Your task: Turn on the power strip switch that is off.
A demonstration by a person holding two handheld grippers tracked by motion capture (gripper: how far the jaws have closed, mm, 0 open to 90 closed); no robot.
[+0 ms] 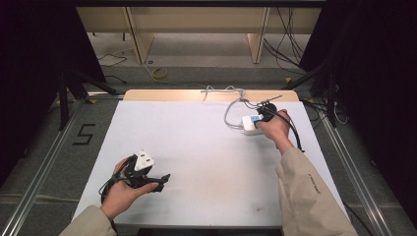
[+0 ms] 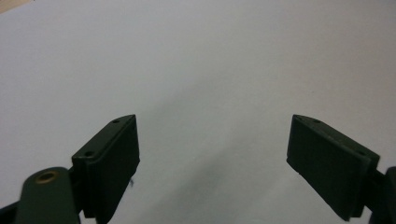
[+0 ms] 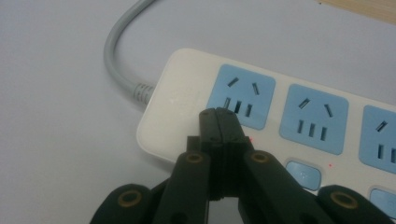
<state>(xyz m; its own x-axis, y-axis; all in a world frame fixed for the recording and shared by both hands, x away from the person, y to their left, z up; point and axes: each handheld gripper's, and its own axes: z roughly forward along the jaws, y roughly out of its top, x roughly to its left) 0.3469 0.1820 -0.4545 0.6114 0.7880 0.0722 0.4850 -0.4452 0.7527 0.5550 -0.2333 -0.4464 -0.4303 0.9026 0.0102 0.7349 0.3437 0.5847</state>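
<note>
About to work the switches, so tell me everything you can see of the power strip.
The power strip is a white, plastic-looking bar with rounded corners, lying flat on the white table near its far right edge. It carries blue socket panels and small blue buttons beneath them. A grey cable leaves its end. The right gripper, jaws shut, rests its tips against the first socket panel.

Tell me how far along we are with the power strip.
Done: nothing plainly finished; no socket of the power strip has a plug in it. In hand: the right gripper, jaws shut, has its tips at the strip's end by the first blue socket. The left gripper is open over the bare table. Left: probably the switch or socket work itself.
</note>
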